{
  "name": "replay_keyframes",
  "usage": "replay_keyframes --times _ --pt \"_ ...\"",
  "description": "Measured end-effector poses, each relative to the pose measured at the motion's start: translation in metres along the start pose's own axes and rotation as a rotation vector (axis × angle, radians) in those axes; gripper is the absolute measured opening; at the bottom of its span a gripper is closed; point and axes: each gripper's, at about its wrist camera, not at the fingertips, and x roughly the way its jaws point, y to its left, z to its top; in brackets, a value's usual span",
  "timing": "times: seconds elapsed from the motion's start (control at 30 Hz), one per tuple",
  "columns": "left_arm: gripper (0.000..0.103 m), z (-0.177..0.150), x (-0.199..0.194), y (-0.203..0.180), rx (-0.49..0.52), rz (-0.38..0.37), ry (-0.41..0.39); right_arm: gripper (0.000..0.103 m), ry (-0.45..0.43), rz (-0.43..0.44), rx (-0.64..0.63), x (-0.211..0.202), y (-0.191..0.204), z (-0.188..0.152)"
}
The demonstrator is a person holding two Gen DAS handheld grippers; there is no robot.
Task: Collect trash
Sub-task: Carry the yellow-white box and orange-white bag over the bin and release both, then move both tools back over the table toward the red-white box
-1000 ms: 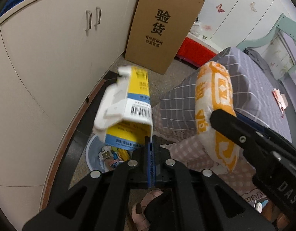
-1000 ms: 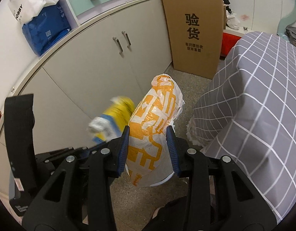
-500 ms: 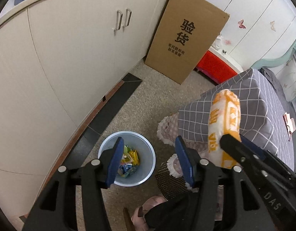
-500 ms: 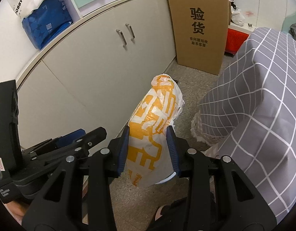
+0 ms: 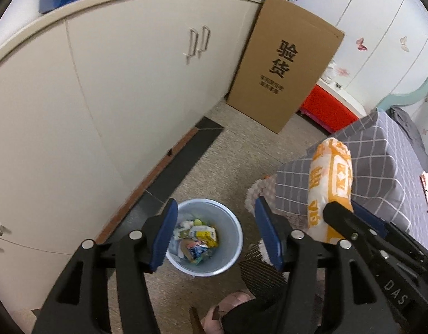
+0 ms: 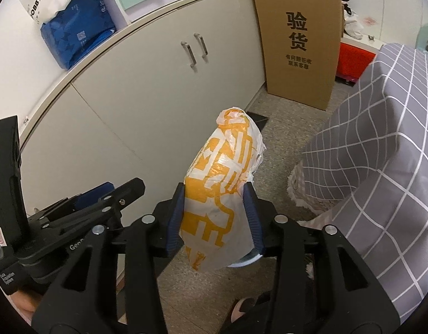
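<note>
A round light-blue trash bin [image 5: 230, 222] stands on the floor below my left gripper [image 5: 214, 233], which is open and empty, its jaws wide apart above the bin. The bin holds several wrappers, among them a yellow and white carton [image 5: 204, 233]. My right gripper [image 6: 215, 220] is shut on an orange and white crumpled plastic bag [image 6: 222, 181], held upright in the air. The bag also shows in the left wrist view [image 5: 329, 183], to the right of the bin and higher.
Cream cabinets [image 5: 108, 89] run along the left. A tall cardboard box [image 5: 283, 69] leans at the far end, with a red box [image 5: 328, 111] beside it. A table with a grey checked cloth [image 6: 381, 144] stands on the right. A foot in a pink slipper [image 5: 228, 309] is near the bin.
My left gripper opened and let go of the yellow and white carton, which now lies in the bin. The left view tilted down over the bin. The right gripper still holds the bag.
</note>
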Motion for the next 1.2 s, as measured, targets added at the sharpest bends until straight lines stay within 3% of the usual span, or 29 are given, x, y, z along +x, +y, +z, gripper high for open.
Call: replay_keyframes --times 0.1,0.3,0.5,0.7,0.87,1.03,1.2 --pt "0.061 0.001 -0.007 0.004 -0.003 0.068 -0.034 0.075 -0.02 -0.003 0.011 0.003 -0.001 0.0" --pt "0.062 0.003 -0.015 0.01 -0.009 0.117 -0.05 0.075 -0.016 -0.001 0.036 0.002 -0.01 -0.002" --pt "0.063 0.005 -0.021 0.0 0.001 0.102 -0.059 0.075 -0.07 -0.029 0.04 -0.021 -0.02 0.002" --pt "0.064 0.01 -0.038 -0.034 0.041 0.059 -0.091 0.075 -0.163 -0.054 0.074 -0.065 -0.046 0.01" --pt "0.064 0.017 -0.053 -0.086 0.106 -0.006 -0.12 0.075 -0.252 -0.084 0.121 -0.108 -0.084 0.014" --pt "0.064 0.022 -0.063 -0.17 0.208 -0.102 -0.133 0.075 -0.335 -0.146 0.207 -0.162 -0.152 0.012" --pt "0.064 0.013 -0.063 -0.272 0.34 -0.19 -0.126 0.075 -0.399 -0.264 0.311 -0.214 -0.238 -0.001"
